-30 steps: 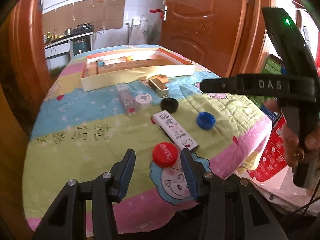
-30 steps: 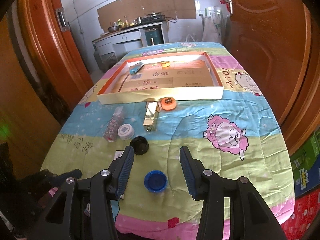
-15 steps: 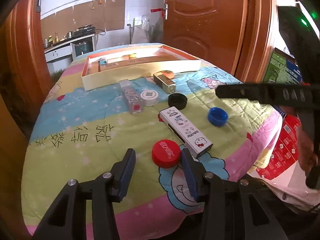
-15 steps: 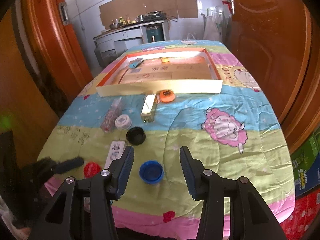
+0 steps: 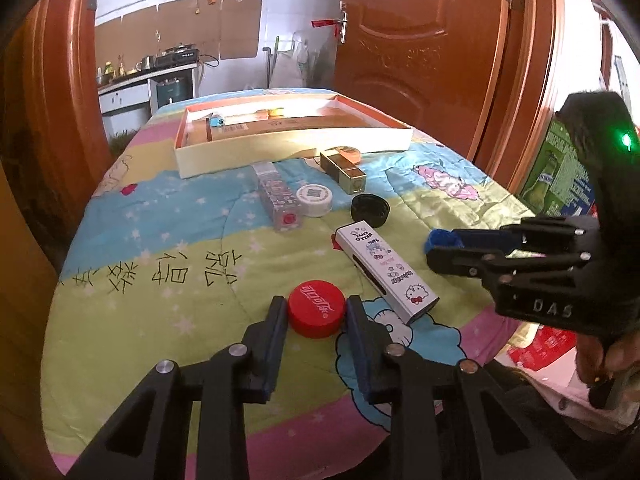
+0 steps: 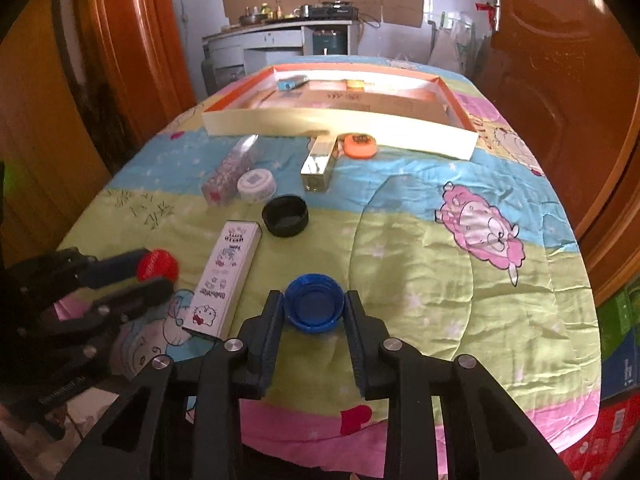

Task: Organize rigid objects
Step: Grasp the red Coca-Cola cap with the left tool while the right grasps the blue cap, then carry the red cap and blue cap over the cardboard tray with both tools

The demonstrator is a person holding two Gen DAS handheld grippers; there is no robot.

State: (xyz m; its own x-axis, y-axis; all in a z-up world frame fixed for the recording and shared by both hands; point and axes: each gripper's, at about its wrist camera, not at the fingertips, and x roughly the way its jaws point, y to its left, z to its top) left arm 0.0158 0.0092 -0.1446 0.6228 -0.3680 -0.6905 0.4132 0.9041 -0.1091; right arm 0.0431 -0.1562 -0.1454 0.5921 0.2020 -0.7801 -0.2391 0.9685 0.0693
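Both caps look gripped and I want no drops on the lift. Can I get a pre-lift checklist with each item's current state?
1. Left hand-held gripper, jaws just closing, pads on the red cap: ok.
2. Right hand-held gripper, jaws just closing, pads on the blue cap: ok.
3. White Hello Kitty box free of the left fingers: cannot tell, very close.
4. Room in the orange-rimmed tray: ok.
5. Path over the black cap and gold box: ok if lifted first.

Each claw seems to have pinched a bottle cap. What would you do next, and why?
Probably lift both. The left gripper has just closed on the red cap, the right gripper on the blue cap, and the tray lies farther back.
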